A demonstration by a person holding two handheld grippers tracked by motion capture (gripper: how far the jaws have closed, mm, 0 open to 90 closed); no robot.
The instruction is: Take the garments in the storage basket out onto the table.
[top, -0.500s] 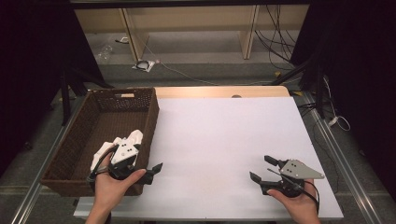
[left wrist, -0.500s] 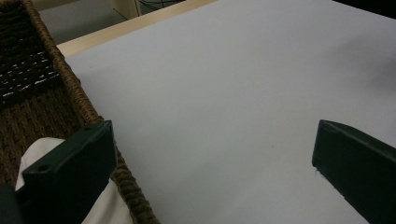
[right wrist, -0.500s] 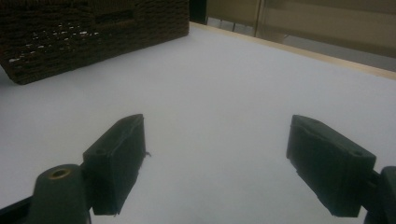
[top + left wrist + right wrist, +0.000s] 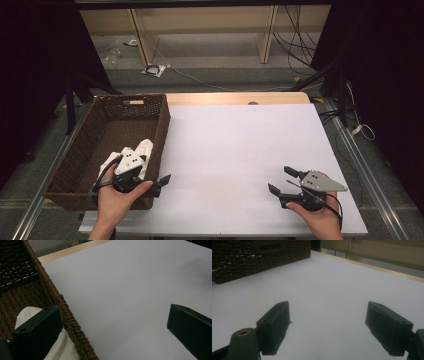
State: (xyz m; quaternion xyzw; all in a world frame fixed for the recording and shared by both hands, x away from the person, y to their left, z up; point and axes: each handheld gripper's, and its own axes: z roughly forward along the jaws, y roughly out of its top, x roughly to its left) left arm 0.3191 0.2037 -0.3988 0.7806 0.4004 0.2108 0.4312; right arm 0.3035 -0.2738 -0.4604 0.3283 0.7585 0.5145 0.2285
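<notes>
The left gripper [image 4: 150, 186], jaws spread wide, straddles the right rim of the brown woven wicker basket [image 4: 162, 131] at the table's left edge, over the white crumpled cloth [image 4: 142, 148] inside. The right gripper [image 4: 282, 181] hangs open near the front right corner of the bare white table top [image 4: 240, 145]. Little has moved since half a second ago.

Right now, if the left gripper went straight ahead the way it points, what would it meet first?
Probably the wicker basket's near rim: the left gripper straddles it, jaws wide open, one over the white cloth inside, the other over the white table. Depth is unclear.
</notes>
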